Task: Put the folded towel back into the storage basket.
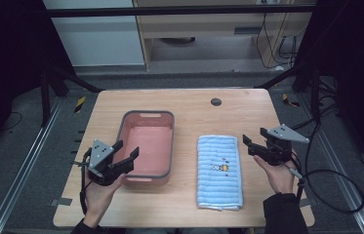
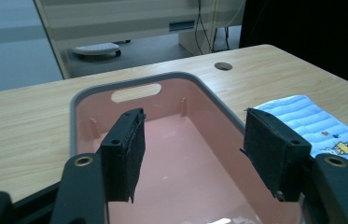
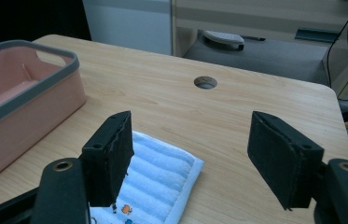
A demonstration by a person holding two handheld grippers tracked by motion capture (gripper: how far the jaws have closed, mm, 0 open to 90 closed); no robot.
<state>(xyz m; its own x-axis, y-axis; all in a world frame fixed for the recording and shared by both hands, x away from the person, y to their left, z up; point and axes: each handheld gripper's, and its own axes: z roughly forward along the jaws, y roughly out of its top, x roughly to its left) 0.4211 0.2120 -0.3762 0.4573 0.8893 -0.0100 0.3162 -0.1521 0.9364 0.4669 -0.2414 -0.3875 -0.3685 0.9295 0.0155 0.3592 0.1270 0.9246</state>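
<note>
Pink plastic bin (image 1: 146, 144) with a grey rim sits centre-left in the high view, and a folded blue towel (image 1: 219, 171) lies just right of it on the wooden table (image 1: 189, 105). The left gripper (image 1: 123, 155) hovers over the bin's near left corner, jaws spread wide, nothing held. The right gripper (image 1: 249, 145), lower right, hangs beside the towel's right edge, also wide open and empty.

High view looks down; gripper views sit low, sharing the tub (image 2: 129, 86) and towel (image 3: 162, 179).
</note>
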